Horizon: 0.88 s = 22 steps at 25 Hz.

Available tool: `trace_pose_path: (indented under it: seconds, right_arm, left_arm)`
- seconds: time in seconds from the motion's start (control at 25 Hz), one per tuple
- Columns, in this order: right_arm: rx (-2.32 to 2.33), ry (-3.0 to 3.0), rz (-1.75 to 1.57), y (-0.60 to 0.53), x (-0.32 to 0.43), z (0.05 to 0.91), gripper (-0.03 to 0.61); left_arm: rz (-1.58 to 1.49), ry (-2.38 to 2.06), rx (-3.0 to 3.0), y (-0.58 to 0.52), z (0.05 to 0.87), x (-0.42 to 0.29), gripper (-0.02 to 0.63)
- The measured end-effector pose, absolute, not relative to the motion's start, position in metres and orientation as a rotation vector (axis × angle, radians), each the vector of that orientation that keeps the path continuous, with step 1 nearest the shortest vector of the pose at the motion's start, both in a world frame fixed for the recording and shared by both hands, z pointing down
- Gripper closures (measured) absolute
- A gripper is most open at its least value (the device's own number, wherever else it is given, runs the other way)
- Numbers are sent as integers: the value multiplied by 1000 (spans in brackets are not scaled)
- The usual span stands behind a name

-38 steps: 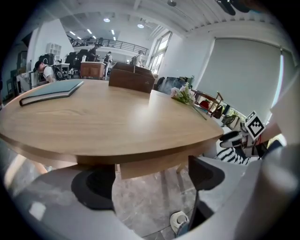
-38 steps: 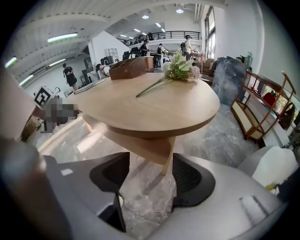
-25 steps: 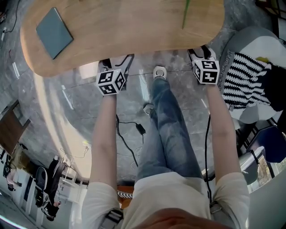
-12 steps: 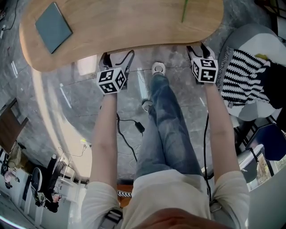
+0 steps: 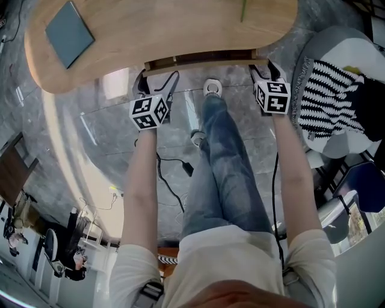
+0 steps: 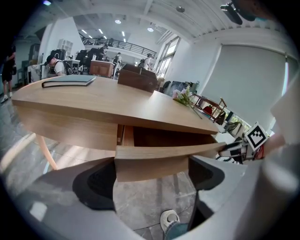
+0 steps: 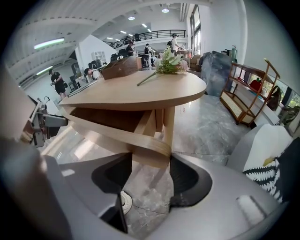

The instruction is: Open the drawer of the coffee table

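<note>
The oval wooden coffee table has its drawer pulled a little way out from under the top. My left gripper holds the drawer's left end. In the left gripper view the drawer front fills the gap between the jaws of the left gripper. My right gripper is at the drawer's right end. In the right gripper view the curved drawer front ends between the jaws of the right gripper, which close on it. The drawer's inside is dark.
A blue-grey book lies on the table's left part and a green flower stem on its right. A chair with a striped cushion stands at the right. My shoe and a black cable are on the marble floor.
The drawer has slid out from under the table top, where it was shut flush before. Both grippers have moved back toward me with it.
</note>
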State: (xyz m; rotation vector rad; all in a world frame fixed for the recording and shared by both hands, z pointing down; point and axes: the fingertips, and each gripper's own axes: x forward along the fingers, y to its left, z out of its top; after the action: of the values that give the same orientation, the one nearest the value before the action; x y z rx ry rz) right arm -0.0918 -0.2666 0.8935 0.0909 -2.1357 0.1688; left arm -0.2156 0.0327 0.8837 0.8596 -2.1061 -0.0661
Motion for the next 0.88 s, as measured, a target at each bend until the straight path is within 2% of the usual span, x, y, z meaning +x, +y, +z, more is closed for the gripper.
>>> trace_pose_path:
  seconds: [0.88]
  right_arm:
    - [97, -2080, 192, -242, -22, 897, 327]
  left_arm:
    - [-55, -2045, 838, 58, 888, -144, 124]
